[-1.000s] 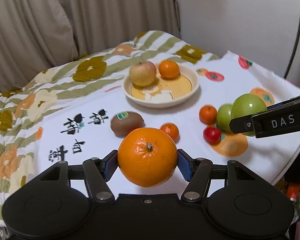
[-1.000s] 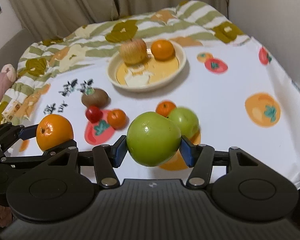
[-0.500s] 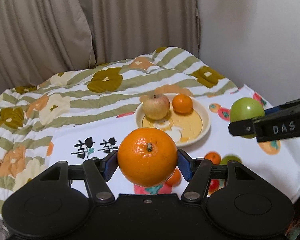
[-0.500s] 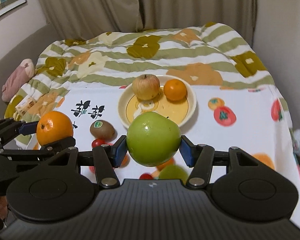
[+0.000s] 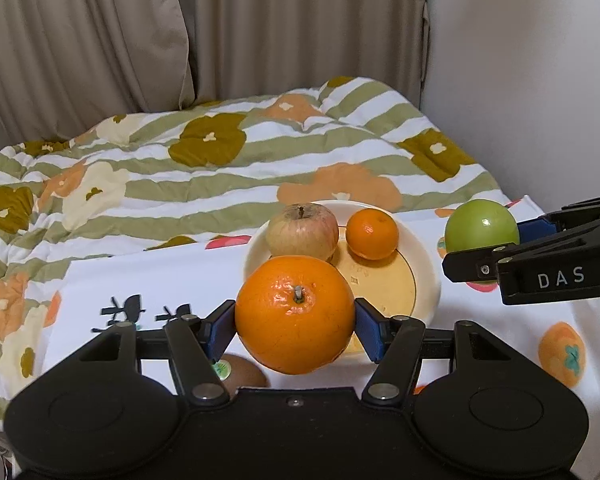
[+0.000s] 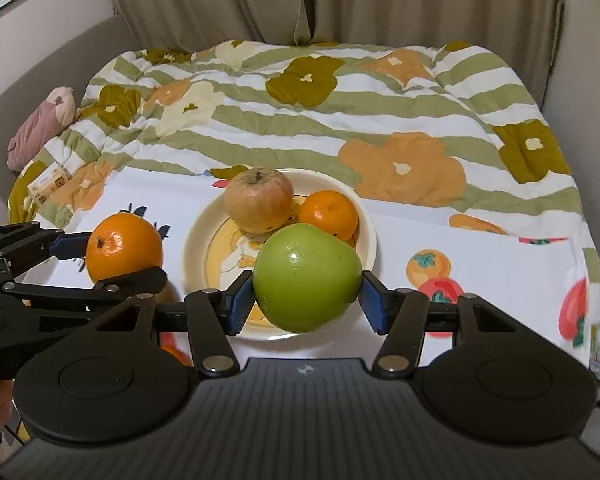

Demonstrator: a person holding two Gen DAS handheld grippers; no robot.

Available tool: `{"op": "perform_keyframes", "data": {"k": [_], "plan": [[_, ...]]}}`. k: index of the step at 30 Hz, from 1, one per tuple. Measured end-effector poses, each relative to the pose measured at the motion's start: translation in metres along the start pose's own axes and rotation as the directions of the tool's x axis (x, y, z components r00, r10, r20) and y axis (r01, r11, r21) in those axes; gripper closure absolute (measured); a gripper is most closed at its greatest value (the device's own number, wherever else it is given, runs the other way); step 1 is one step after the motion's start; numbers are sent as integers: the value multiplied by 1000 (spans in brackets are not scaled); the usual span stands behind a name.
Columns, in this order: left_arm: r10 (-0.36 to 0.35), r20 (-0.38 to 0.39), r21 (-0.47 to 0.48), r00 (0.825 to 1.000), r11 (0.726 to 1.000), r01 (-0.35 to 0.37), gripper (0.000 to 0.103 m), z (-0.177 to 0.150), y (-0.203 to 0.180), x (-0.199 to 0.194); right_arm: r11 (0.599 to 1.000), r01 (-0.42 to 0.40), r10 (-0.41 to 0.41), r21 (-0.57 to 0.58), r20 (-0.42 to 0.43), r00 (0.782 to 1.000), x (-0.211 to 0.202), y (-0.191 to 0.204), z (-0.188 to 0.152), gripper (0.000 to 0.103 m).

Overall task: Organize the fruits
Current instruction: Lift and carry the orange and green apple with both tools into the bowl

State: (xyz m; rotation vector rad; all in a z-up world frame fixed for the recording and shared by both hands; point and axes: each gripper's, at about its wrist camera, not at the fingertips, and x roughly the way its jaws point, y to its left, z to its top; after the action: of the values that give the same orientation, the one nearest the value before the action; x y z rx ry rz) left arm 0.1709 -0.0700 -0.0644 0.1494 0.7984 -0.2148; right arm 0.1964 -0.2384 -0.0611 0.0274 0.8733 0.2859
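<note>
Left wrist view: my left gripper (image 5: 295, 322) clamps the large orange (image 5: 295, 312) above the plate's (image 5: 428, 276) near edge. Risk: it rolls off the crowded plate, which holds a pale apple (image 5: 302, 231) and small mandarin (image 5: 372, 233).

Right wrist view: my right gripper (image 6: 306, 300) grips the green apple (image 6: 306, 278) over the same plate; both claws converging could collide.

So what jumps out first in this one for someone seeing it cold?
Two fruits held in mid-air: a big orange clamped in the left gripper and a green apple clamped in the right gripper, both in front of the cream plate. That plate already holds a pale apple and a small mandarin.
</note>
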Motion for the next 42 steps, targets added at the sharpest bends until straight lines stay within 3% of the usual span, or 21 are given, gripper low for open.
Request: {"op": "perform_keyframes", "data": {"k": [9,20,28,30,32,42], "plan": [[-2,-69,7,998,1000,2,37,12,-18,54,1000,-28,27,-13,-60,998,46,-29,12,32],[-11,-147,72,989,997,22,37,8,-43,95,999,-35,34,-11,-88,996,68,-51,17,32],[-3,-162,120,987,993,23,34,2,-49,91,998,-55,54,-10,-88,995,73,-50,18,32],[2,-130,143,991,990,16,21,3,-50,81,998,-54,53,-8,-81,995,73,-50,18,32],[2,-114,145,993,989,15,16,4,-49,74,998,-58,58,-3,-80,995,73,-50,19,32],[53,-102,110,993,993,-42,11,-4,-37,50,993,-115,114,-5,-106,988,84,-38,21,32]]}}
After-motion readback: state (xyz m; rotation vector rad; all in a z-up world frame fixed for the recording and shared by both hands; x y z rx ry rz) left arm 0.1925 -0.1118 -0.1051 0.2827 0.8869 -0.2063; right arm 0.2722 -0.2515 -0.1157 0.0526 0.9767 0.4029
